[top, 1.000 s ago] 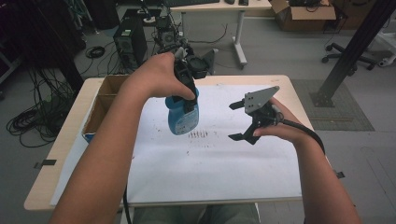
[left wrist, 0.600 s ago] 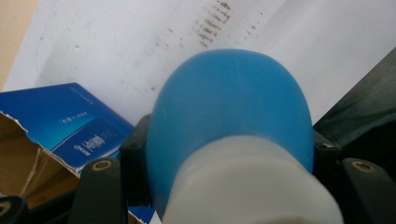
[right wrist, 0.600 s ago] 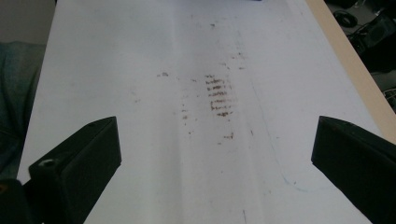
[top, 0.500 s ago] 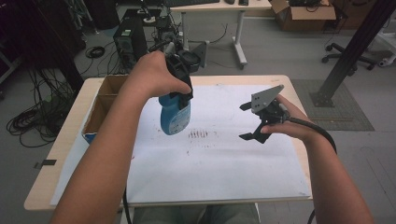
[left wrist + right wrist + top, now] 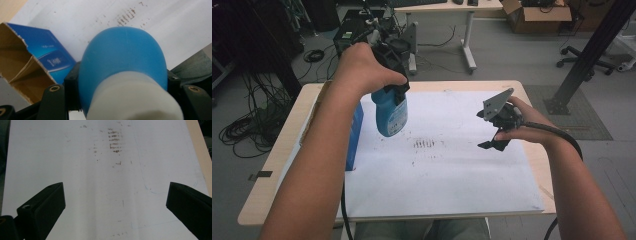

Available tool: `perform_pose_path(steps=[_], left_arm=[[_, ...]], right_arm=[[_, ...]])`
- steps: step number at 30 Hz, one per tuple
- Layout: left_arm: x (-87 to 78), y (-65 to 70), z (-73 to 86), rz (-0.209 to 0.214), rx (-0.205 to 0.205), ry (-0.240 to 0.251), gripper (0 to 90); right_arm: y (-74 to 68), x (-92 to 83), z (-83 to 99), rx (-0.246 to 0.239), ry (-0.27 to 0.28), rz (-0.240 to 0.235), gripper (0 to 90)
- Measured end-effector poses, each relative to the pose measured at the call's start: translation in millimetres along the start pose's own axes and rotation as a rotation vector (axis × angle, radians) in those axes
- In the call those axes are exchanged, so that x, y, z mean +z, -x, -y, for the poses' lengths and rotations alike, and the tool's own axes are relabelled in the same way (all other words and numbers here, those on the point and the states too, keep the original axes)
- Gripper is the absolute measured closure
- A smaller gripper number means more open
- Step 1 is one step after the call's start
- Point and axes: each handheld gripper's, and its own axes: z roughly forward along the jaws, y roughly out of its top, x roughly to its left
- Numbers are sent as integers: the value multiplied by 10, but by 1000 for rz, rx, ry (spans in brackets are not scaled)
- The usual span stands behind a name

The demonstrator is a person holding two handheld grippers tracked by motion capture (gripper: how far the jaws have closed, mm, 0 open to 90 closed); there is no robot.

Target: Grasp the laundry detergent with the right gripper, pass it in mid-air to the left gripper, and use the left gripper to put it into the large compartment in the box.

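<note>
Your left claw (image 5: 393,92) grips the blue bottle (image 5: 389,114), bottom down, clear above the tabletop (image 5: 532,150) for carrying. Your right claw (image 5: 494,131) hovers wide and empty, ready to help.

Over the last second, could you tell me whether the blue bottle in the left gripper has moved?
Yes. The blue bottle, clamped in the left gripper, has shifted left and away from the person, leaving the brown smudges on the white sheet and nearing the blue carton.
</note>
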Motion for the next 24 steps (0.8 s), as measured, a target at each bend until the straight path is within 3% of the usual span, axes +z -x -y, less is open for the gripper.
perform_pose_path(steps=[11,15,21,24], left_arm=[[-273,-356,155,3,-111,23,378],[-363,-491,210,10,-152,11,378],[-474,-667,279,-24,-222,-17,378],[-547,-748,330,-21,-239,-11,378]], right_arm=[[36,-18,62,14,-28,-4,24],[41,-15,76,16,-31,-6,24],[54,-22,89,20,-45,-11,25],[63,-22,87,19,-61,-13,25]])
